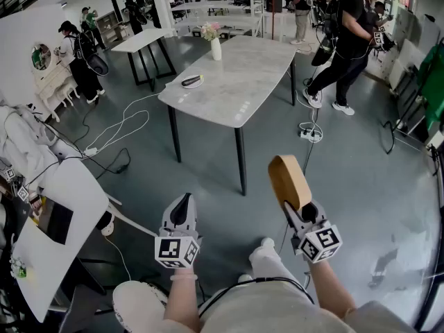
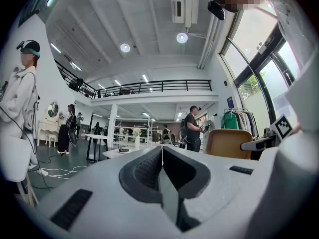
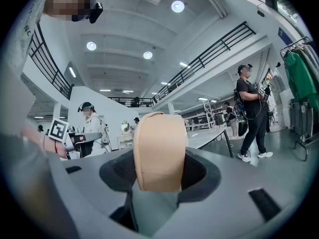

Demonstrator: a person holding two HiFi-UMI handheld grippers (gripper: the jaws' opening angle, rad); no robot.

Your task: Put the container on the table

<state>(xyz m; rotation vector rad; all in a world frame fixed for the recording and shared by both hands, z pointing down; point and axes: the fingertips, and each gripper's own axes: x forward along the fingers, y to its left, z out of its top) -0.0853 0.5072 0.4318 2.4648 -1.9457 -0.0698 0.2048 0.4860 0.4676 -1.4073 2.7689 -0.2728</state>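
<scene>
A tan, rounded container (image 1: 288, 180) stands upright between the jaws of my right gripper (image 1: 297, 204), which is shut on its lower end and held level over the floor. In the right gripper view the container (image 3: 159, 151) fills the space between the jaws of that gripper (image 3: 159, 176). To its left, my left gripper (image 1: 182, 207) is shut with nothing in it; its jaws meet along a line in the left gripper view (image 2: 162, 156). The grey marble table (image 1: 236, 75) stands ahead, well beyond both grippers. The container (image 2: 228, 142) also shows at the right of the left gripper view.
On the table stand a white vase with flowers (image 1: 216, 46) and a dark thing on a small plate (image 1: 191, 81). A white desk with a dark screen (image 1: 55, 220) is at my left. Cables and a power strip (image 1: 309, 134) lie on the floor. Several people stand around the room.
</scene>
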